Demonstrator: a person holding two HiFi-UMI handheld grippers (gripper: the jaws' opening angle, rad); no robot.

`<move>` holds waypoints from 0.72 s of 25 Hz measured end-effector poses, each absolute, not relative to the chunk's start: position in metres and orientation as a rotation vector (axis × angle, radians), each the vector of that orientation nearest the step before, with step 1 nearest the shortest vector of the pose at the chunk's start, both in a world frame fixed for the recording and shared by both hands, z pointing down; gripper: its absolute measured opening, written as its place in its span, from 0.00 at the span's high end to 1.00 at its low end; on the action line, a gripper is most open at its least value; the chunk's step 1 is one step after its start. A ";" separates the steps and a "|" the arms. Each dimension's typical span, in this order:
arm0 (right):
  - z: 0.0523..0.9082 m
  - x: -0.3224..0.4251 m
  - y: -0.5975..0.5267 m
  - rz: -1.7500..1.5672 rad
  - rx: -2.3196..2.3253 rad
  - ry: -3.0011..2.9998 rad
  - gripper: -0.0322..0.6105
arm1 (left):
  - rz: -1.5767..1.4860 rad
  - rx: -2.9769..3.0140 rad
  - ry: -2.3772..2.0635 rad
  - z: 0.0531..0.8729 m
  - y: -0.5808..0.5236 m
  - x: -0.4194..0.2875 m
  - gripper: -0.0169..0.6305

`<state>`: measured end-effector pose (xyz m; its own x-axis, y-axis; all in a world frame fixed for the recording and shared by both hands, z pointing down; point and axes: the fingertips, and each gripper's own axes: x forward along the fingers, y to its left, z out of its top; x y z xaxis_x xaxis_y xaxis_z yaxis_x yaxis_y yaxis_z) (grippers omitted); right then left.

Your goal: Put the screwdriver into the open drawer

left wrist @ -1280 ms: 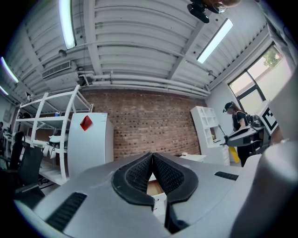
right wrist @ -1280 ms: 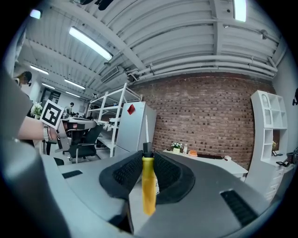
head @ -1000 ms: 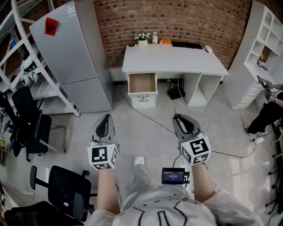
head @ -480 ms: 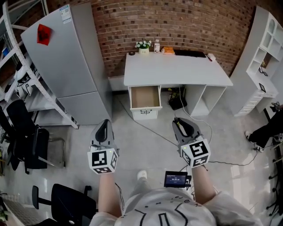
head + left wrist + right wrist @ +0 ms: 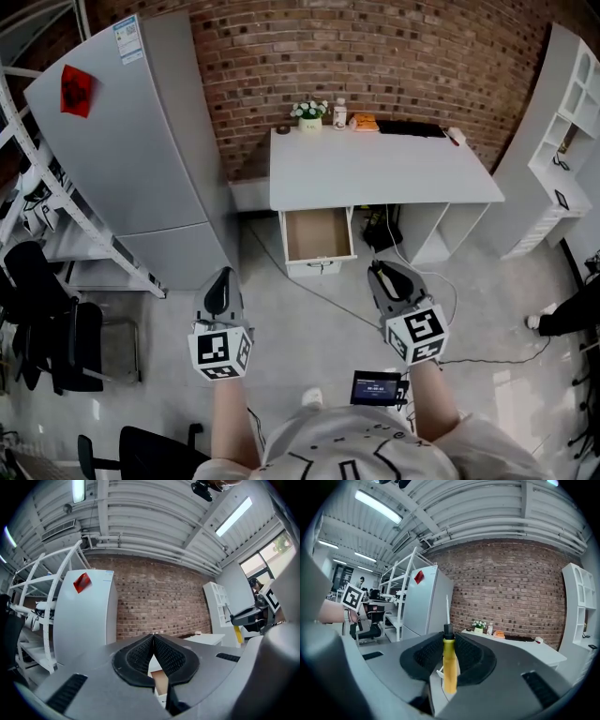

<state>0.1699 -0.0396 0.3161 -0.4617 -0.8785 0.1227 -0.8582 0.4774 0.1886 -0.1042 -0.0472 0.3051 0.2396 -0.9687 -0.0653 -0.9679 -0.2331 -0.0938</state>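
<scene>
Seen from above, a white metal rack [image 5: 66, 202] stands at the far left, with a tall grey refrigerator [image 5: 141, 141] beside it against a brick wall. My left claw [image 5: 222, 277] is held out level over the grey floor. Its two black pads are pressed together at the tips and nothing is between them.

Ahead, between my two claws, is the open drawer [image 5: 319, 234]. It is pulled out from under the left end of a white desk [image 5: 394, 169], and its bare brown bottom is showing. On the back edge of the desk are a small pot of flowers [image 5: 310, 111] and a black keyboard [image 5: 412, 128].

My right claw [image 5: 382, 274] is also held out level, well short of the drawer. Its jaws are partly closed and clamped on the screwdriver [image 5: 449, 667]. The yellow handle sits upright between the pads, and the black collar and thin metal shaft stick out past the tips. Behind this claw, near my body, is a small lit screen [image 5: 377, 386]. A white shelving unit [image 5: 562, 103] stands at the far right
</scene>
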 end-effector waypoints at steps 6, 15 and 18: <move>0.327 0.152 -0.078 -0.116 1.497 -2.491 0.83 | -0.020 -2.415 1.878 0.317 -0.096 -0.122 0.95; 0.343 0.145 -0.137 -0.048 1.489 -2.491 0.83 | -0.062 -2.422 1.911 0.336 -0.148 -0.135 0.95; 0.343 0.138 -0.162 -0.036 1.475 -2.506 0.83 | -0.073 -2.405 1.942 0.337 -0.165 -0.145 0.95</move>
